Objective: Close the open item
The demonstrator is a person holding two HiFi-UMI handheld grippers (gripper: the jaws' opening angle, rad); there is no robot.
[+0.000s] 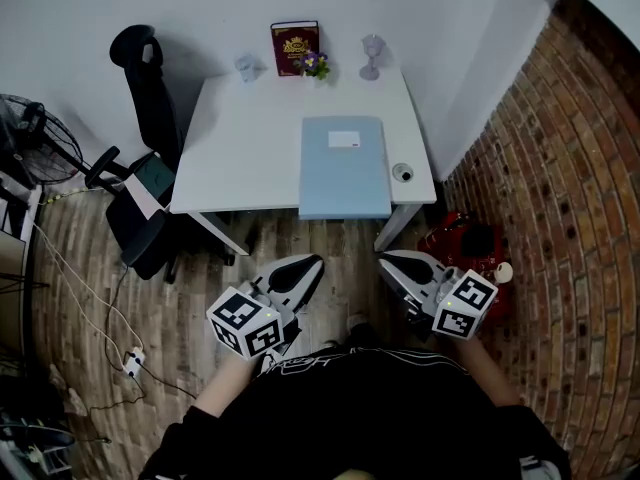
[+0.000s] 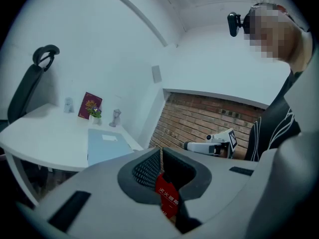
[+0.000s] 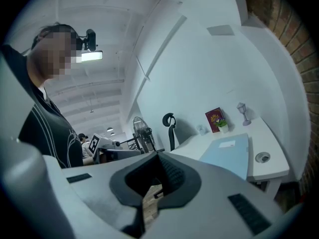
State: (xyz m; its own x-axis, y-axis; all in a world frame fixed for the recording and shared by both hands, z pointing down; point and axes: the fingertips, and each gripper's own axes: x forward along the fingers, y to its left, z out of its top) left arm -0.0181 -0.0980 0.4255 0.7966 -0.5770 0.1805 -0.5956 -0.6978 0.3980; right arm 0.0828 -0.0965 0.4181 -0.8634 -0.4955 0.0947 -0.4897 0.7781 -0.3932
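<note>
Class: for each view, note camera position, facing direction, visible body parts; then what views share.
Head view: head-mounted, facing down at table; left tool, right tool, shirt.
Left gripper view: on left tool, facing table; right tool, shirt.
Right gripper view: on right tool, facing table; left tool, shirt.
Shared: blue folder.

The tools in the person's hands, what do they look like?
The left tool and the right tool are white and black, narrowing to points, with dark ribbed pads. Each carries a cube with black-and-white square markers. The person wears a black top with thin white lines.
</note>
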